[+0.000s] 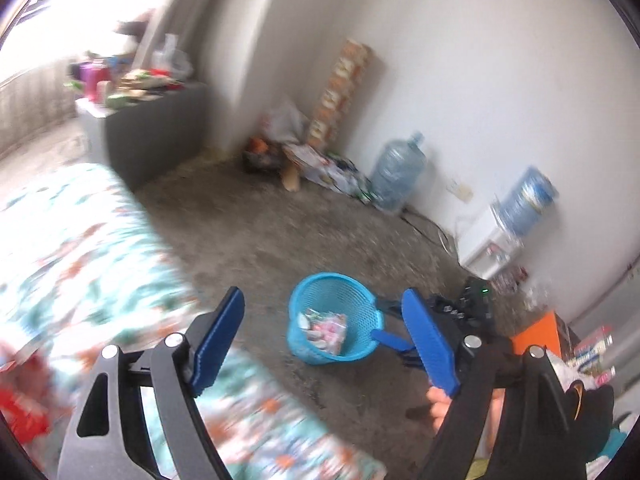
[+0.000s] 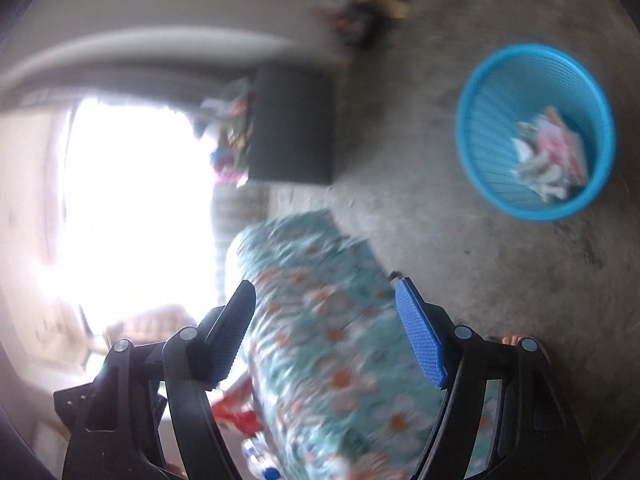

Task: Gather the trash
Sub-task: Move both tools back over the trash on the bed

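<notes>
A blue mesh trash basket (image 1: 362, 294) stands on the concrete floor and holds several crumpled wrappers (image 1: 326, 328). It also shows in the right wrist view (image 2: 500, 92), with the wrappers (image 2: 550, 156) inside. My left gripper (image 1: 324, 340) is open and empty, above the edge of a floral-covered table (image 1: 80, 248). My right gripper (image 2: 326, 334) is open and empty over the floral cloth (image 2: 332, 340). The right gripper (image 1: 400, 326) shows in the left wrist view beside the basket. Red wrappers (image 2: 236, 412) lie on the cloth below the right gripper; more red trash (image 1: 20, 408) shows at the left edge.
A dark cabinet (image 1: 156, 132) with clutter on top stands by the window. A pile of bags and boxes (image 1: 304, 152) fills the corner. A water jug (image 1: 398, 172) and a water dispenser (image 1: 492, 240) stand along the wall. An orange box (image 1: 538, 332) sits at right.
</notes>
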